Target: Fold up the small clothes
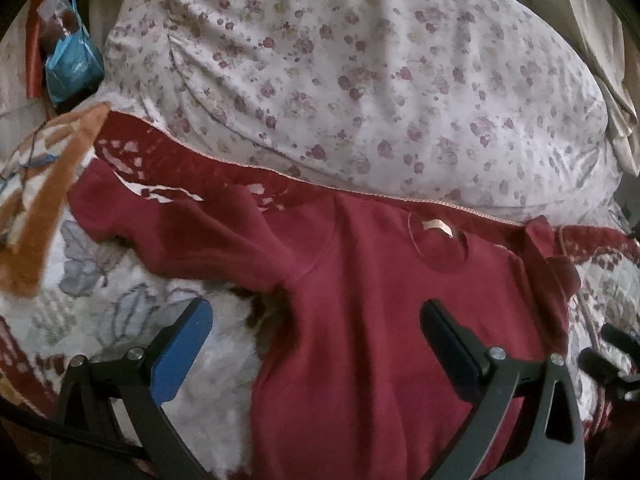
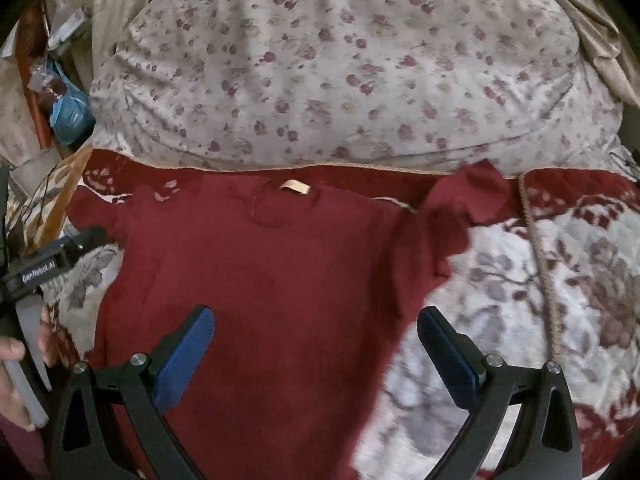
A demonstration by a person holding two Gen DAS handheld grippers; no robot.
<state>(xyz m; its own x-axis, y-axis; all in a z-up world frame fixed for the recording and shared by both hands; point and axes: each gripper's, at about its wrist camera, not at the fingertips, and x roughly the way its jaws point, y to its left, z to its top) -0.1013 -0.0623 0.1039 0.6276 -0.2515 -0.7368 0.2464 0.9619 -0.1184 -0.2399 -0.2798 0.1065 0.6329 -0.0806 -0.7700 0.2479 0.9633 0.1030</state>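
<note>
Both of your grippers hang with jaws spread wide and nothing between them. Your left gripper [image 1: 316, 320] sits over the left edge of the dark red shirt [image 1: 360, 312] — one finger above the blanket [image 1: 120, 300], the other above the cloth. Your right gripper [image 2: 316, 328] straddles the shirt's right edge. You have the shirt lying flat, collar label [image 2: 295, 187] toward the floral pillow [image 2: 340, 72], both sleeves out to the sides.

Floral pillow [image 1: 360, 80], patterned blanket [image 2: 540, 280], blue bag [image 1: 72, 68]
</note>
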